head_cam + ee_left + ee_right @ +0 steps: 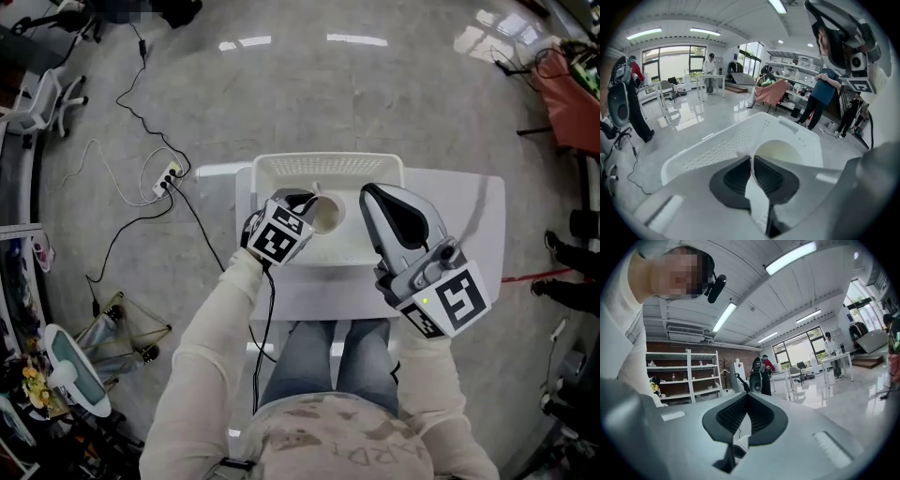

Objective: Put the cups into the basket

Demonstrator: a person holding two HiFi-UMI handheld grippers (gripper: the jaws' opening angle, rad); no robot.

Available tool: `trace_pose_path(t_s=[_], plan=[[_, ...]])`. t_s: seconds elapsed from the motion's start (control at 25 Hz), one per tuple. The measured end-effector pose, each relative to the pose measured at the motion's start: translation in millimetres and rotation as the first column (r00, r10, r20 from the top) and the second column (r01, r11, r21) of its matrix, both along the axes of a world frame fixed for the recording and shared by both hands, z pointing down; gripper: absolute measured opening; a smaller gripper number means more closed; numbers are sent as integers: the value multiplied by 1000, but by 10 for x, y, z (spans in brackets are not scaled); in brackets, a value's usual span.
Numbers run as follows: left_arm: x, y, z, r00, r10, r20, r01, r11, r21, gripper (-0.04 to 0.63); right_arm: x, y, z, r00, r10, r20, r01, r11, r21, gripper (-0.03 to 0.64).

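Note:
A white perforated basket [328, 166] stands on a small white table [464, 211]. My left gripper [305, 202] hovers over the basket's left half, shut on the thin rim of a white cup [326, 214]. In the left gripper view the cup's wall [755, 194] is pinched between the dark pads, the cup's mouth [782, 151] lies just beyond them, and the basket [715, 145] is behind. My right gripper [375, 199] is held up above the basket's right side, tilted upward. Its jaws [746, 399] are shut with nothing between them. No other cup shows.
The table's right part [469, 244] is bare. On the floor to the left lie cables and a power strip [167, 178]; a fan [70, 370] stands at the lower left. A person's shoes [562, 281] show at the right edge.

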State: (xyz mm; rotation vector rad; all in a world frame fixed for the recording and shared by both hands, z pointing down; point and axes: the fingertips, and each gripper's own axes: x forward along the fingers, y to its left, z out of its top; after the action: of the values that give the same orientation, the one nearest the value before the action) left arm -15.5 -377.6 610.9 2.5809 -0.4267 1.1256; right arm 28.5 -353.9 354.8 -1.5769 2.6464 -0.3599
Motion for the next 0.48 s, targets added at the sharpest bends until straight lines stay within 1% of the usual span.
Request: trace_pose_path(t_s=[0.2,0.48], plan=[[156,-29,488,996,36,76,-35,999,-13,26,93,65,202,1000,27,-1,-27,999,-28,25],[267,-33,1077,982,43,182,-36,999,-37,26,180,114,407,1000,29,-11,-29,998,-56,25]])
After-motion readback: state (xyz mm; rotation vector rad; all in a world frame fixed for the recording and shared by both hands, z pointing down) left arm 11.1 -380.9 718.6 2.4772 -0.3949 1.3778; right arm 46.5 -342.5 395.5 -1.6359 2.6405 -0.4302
